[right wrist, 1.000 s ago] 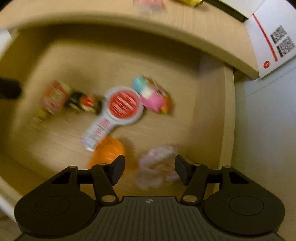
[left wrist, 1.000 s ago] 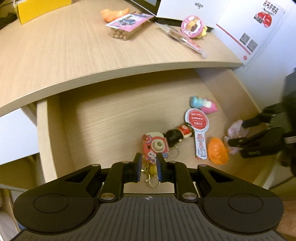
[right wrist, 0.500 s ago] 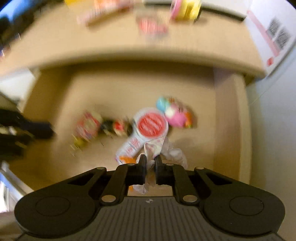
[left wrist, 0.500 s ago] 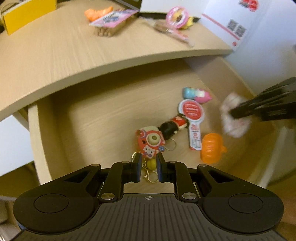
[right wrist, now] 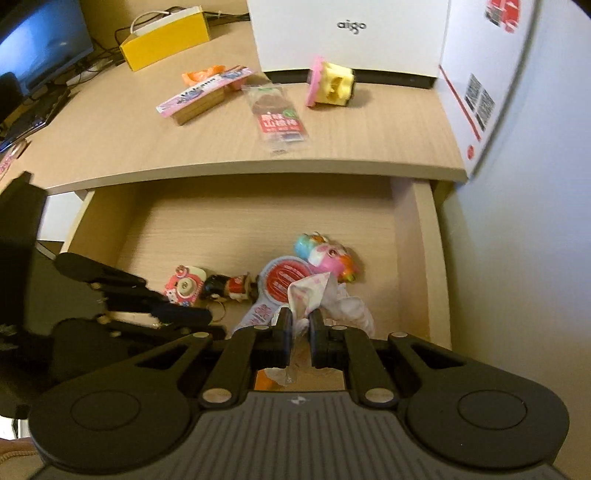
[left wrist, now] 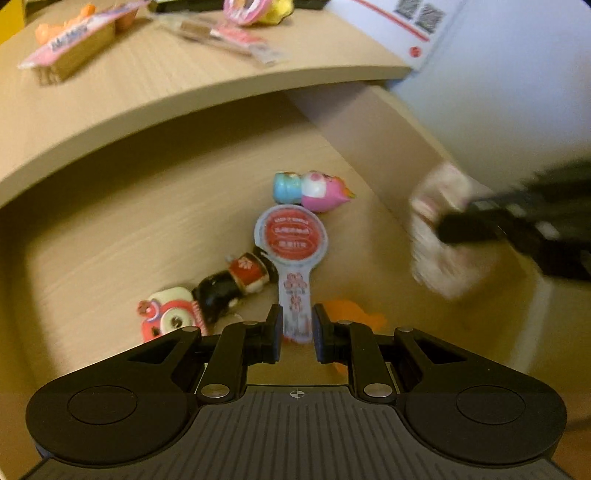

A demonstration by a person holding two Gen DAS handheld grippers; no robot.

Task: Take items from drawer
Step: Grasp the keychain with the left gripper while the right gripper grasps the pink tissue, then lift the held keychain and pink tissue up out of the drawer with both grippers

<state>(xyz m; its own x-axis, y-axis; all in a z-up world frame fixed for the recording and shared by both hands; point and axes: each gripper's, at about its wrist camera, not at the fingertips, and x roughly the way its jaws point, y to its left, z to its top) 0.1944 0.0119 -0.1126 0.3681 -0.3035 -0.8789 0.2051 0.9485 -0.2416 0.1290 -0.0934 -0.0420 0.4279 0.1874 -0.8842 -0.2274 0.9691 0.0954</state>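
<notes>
- Since half a second ago, your right claw (right wrist: 297, 334) has risen with the pale pink wrapper (right wrist: 314, 295), and your left claw (left wrist: 297, 332) has let go of the keychain and slid right, over the spoon-shaped tag (left wrist: 291, 258).
- Left wrist view: your left claw is slightly spread, gripping nothing, its tips either side of the tag's handle at 6 o'clock in the drawer (left wrist: 110, 229).
- At 12 o'clock from the tag's red disc lies the pink and blue toy (left wrist: 314, 190); at 8 o'clock lie the black doll (left wrist: 232, 286) and the camera keychain (left wrist: 166, 319).
- An orange toy (left wrist: 351, 314) peeks out just right of the claw.
- At 3 o'clock, blurred, your right claw holds the wrapper above the drawer's right side.
- Right wrist view: your right claw is pressed together on the wrapper, held over the tag.
- On the counter (right wrist: 110, 140) at 12 o'clock sit a snack packet (right wrist: 277, 118), a yellow and pink toy (right wrist: 332, 85) and a white box (right wrist: 351, 33).
</notes>
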